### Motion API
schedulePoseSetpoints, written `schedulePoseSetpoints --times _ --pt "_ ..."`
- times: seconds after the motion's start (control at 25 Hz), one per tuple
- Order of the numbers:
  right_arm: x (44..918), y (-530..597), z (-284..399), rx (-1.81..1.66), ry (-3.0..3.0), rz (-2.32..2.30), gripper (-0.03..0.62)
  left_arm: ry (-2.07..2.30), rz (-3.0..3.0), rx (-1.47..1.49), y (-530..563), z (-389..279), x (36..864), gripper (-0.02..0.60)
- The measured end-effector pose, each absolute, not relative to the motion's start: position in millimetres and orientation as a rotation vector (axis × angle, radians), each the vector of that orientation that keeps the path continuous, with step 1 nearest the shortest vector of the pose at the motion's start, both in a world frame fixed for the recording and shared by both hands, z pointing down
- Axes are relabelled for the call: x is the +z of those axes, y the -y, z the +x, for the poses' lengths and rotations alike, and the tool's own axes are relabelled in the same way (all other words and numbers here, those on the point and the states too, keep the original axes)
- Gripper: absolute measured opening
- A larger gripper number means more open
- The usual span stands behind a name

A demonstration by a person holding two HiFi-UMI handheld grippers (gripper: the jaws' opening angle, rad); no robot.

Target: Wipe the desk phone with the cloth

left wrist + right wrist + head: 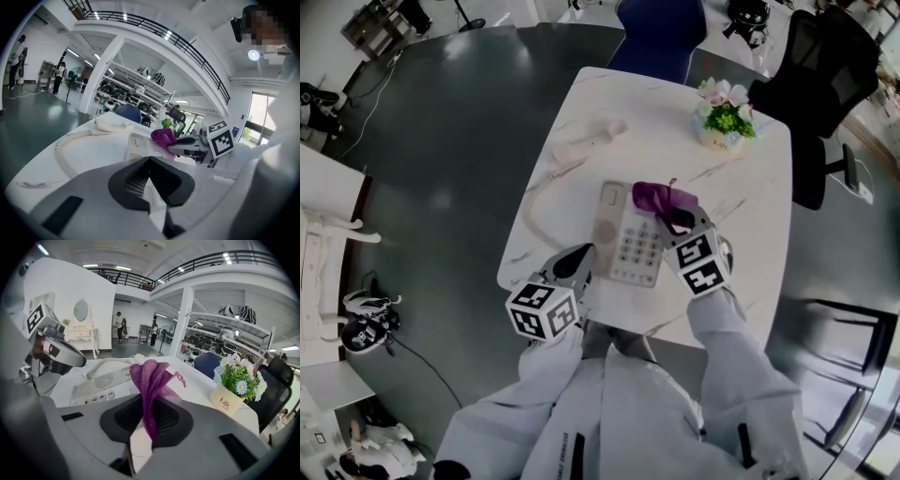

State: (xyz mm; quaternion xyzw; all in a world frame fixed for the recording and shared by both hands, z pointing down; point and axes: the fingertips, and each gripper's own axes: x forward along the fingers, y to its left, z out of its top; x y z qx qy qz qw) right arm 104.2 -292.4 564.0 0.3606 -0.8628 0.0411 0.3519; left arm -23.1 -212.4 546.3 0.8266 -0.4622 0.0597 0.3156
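Two grippers, one cloth, one desk phone with one handset and one coiled cord, one flower pot, two chairs; all but the chairs rest on or over a white marbled table [750, 206]. Right gripper [675, 221] [150, 401]: jaws clamped on the purple cloth [661, 197] [152, 376], which stands bunched above the jaw tips and over the upper right corner of the desk phone [623, 239] [101, 380], beside the keypad; whether cloth and phone touch cannot be told. Left gripper [581, 255] [149, 161]: jaws together with nothing between them, tip just beside the phone's lower left edge, well apart from the cloth, which the left gripper view shows across the phone in the other jaws [163, 137]. Handset [586, 142] [112, 124]: off the cradle, lying on the table beyond the phone near the far left edge; coiled cord [539, 202] [70, 140] loops along the table's left side back to the phone. Flower pot [724, 120] [234, 385]: cream, lettered, with green leaves and pale blooms, at the far right of the table, clear of both grippers. Blue chair [661, 33] at the far edge; black chair [820, 75] at the far right corner; dark floor around.
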Motion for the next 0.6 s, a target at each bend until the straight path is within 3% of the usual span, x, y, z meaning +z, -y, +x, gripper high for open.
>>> schedulePoseSetpoints --times 0.6 --pt "572.4 263.4 100.2 0.119 2.236 0.870 0.040 1.239 2.200 0.147 193.2 -20.3 542.5 -0.002"
